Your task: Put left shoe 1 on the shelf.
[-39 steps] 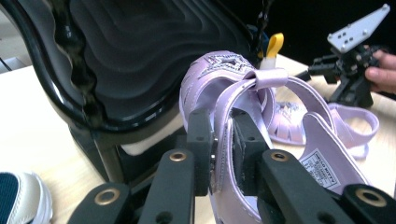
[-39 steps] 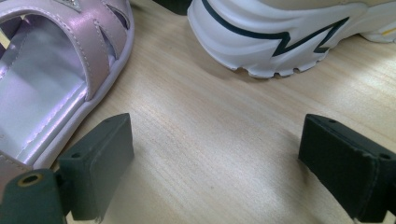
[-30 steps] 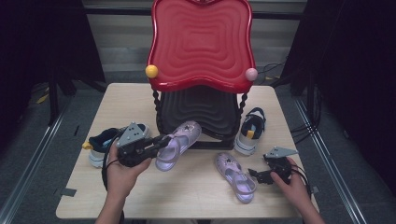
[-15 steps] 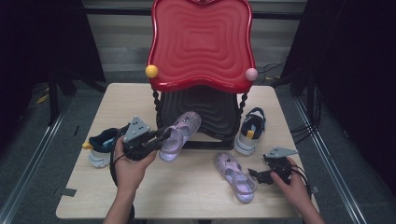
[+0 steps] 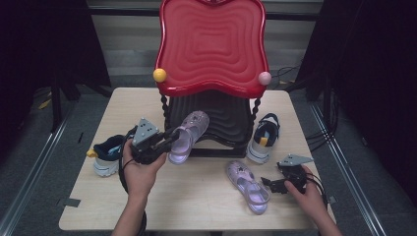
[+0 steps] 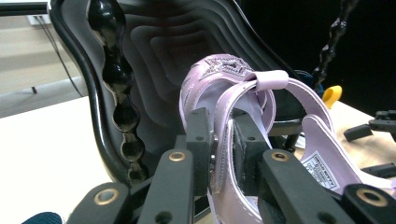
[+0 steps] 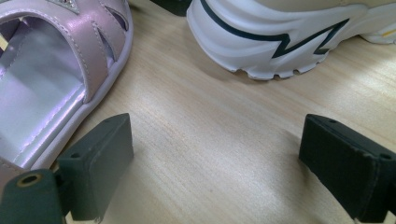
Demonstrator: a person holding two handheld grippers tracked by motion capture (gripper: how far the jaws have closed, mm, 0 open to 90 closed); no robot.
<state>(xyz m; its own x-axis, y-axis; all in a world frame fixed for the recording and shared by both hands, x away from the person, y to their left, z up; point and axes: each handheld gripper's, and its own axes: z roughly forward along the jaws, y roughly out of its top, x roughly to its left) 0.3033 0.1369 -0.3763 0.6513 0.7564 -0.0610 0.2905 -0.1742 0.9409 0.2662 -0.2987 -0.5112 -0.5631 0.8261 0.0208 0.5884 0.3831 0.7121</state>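
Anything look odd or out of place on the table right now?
Nothing damaged or spilled. The pairs are split: one purple sandal is held by the left gripper, the other sandal lies askew near the right gripper.

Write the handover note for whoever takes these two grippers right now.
Left gripper: shut on the side wall of a purple sandal, held off the table at the front of the rack's black lower shelf.
Right gripper: open, low over the table, beside the second purple sandal, not touching it.
Two white and navy sneakers sit on the table, one left, one right of the rack.
Done: first sandal lifted.
Left: probably set it on the shelf, then pick up the second sandal; the red upper shelf carries no shoes.
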